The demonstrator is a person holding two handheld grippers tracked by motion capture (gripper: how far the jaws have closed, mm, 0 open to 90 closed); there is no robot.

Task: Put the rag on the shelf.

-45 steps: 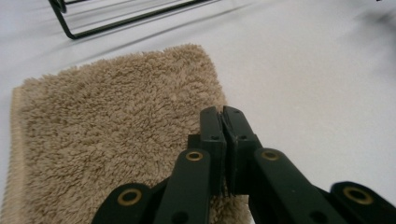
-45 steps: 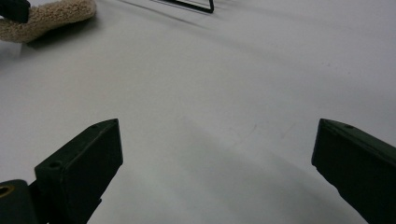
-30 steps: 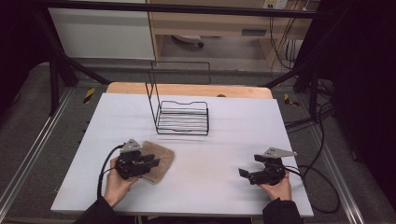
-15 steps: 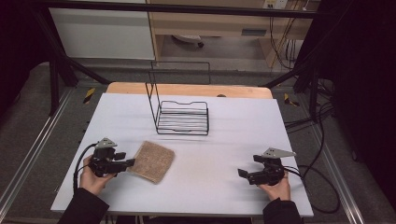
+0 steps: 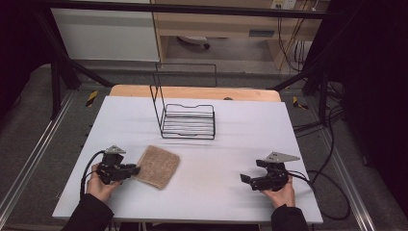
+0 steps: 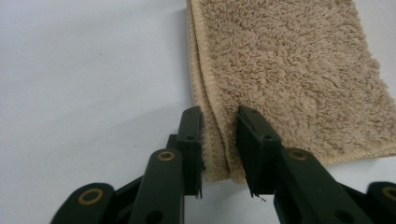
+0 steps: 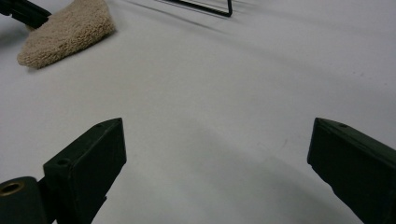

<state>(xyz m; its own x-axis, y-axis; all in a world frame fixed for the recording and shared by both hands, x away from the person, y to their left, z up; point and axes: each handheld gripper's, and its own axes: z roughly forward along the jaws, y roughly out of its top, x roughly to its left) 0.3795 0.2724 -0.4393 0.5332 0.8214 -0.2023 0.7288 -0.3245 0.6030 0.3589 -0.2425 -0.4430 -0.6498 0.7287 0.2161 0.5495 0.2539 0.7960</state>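
Observation:
A folded tan towel (image 5: 159,166) lies on the white table (image 5: 250,139), left of centre near the front. My left gripper (image 5: 136,170) is at the towel's left edge. In the left gripper view the towel (image 6: 289,70) has its doubled hem pinched between the narrow jaws of the left gripper (image 6: 219,123). My right gripper (image 5: 246,179) rests low over bare table at the front right, pointing left. Its jaws stand wide apart in the right gripper view (image 7: 217,140), with nothing between them, and the towel (image 7: 65,32) lies far off.
A black wire rack (image 5: 188,121) with a tall upright frame stands at the middle back of the table; its base edge (image 7: 205,7) shows in the right gripper view. Cables trail off the table's right side. Bare table lies between the two grippers.
The left gripper drew back off the towel to the left, then came right again to the towel's left hem and closed on it. The right gripper has stayed put.

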